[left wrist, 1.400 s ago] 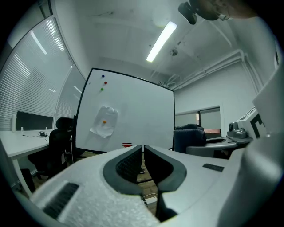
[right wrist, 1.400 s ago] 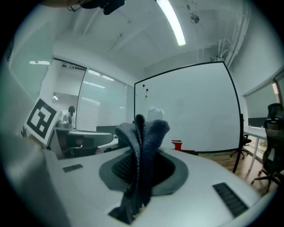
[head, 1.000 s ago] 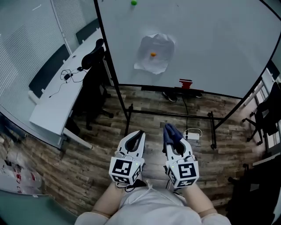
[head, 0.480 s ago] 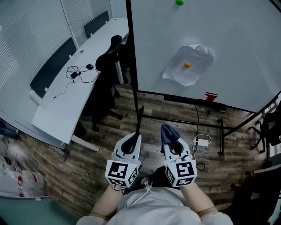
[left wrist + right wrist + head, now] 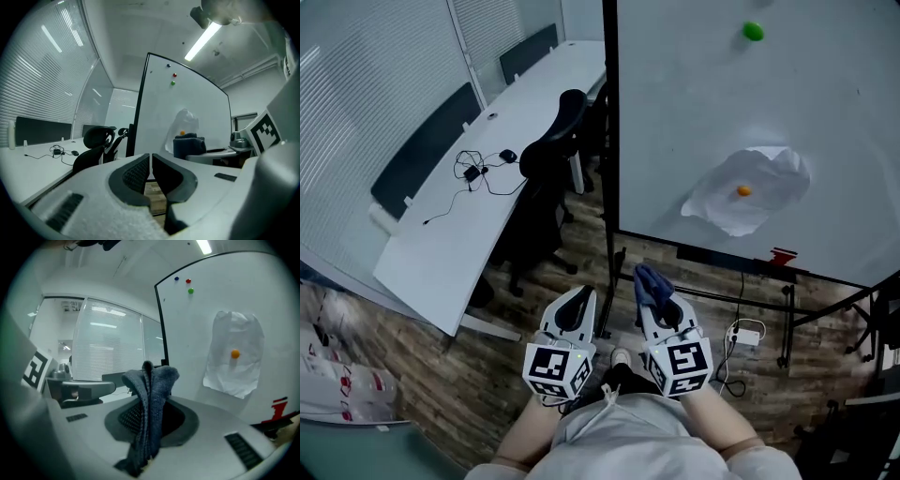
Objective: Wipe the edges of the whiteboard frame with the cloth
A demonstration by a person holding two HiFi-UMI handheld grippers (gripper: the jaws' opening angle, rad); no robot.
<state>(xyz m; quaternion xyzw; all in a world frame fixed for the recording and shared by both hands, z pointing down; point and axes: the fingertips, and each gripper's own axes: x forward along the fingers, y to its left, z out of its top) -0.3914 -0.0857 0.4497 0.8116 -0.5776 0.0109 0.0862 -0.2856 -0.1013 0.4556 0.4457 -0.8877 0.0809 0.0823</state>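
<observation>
- Wood-plank floor (image 5: 441,375) fills the bottom of the head view, with a long white desk (image 5: 469,216) and a black office chair (image 5: 553,159) in the upper left.
- In the same view the whiteboard (image 5: 694,112) takes up the upper right. Its black frame (image 5: 609,141) runs down the middle of the picture, and a crumpled paper (image 5: 764,202) is pinned to it by an orange magnet (image 5: 743,190).
- At lower centre, the left gripper (image 5: 578,298) and right gripper (image 5: 656,302) sit side by side close to the person's body, well apart from the frame. The blue-grey cloth (image 5: 651,283) sticks up from the right one's tip.
- In the left gripper view the jaws are pressed almost together, leaving only a thin slit with nothing in it. The whiteboard stands upright beyond them at centre, and the cloth shows at centre right.
- In the right gripper view the jaws are clamped on the cloth, which rises in a folded bunch at centre with a tail hanging below. The frame's edge stands just behind it, not touching.
</observation>
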